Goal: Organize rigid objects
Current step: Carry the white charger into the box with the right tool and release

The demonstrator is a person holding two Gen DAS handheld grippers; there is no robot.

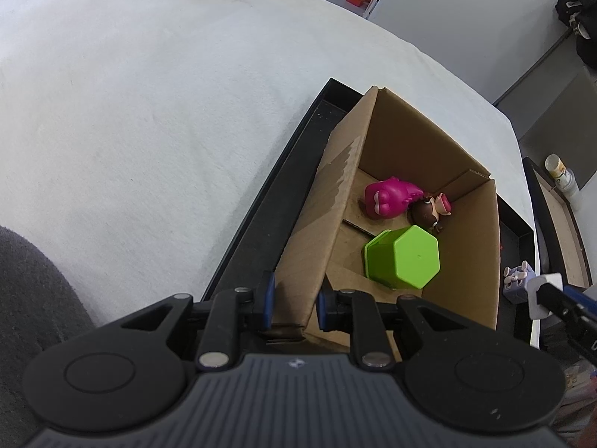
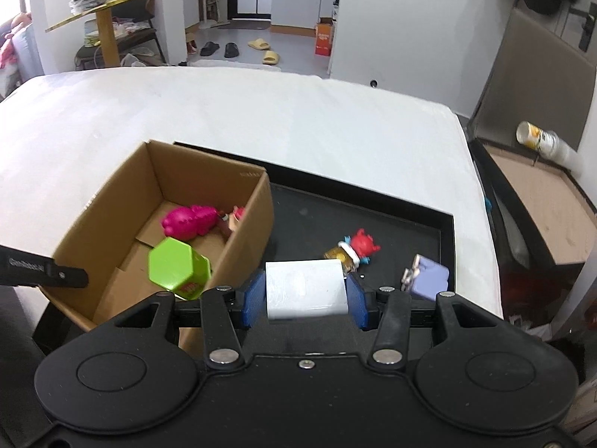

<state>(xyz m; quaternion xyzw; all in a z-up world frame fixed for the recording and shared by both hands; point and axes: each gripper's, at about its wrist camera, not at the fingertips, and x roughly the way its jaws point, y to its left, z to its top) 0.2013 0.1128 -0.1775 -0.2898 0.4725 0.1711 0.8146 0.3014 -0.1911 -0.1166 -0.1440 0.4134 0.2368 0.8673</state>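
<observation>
My left gripper (image 1: 293,308) pinches the cardboard box (image 1: 406,142) wall; my right gripper (image 2: 304,300) jaws hold a white block (image 2: 304,291).

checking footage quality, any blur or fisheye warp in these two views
Right wrist view: the green hexagonal plastic cup and open cardboard box look motion-smeared, the white block held in the right gripper stays sharp. Left wrist view: crisp, but the white table edge bows strongly.
</observation>
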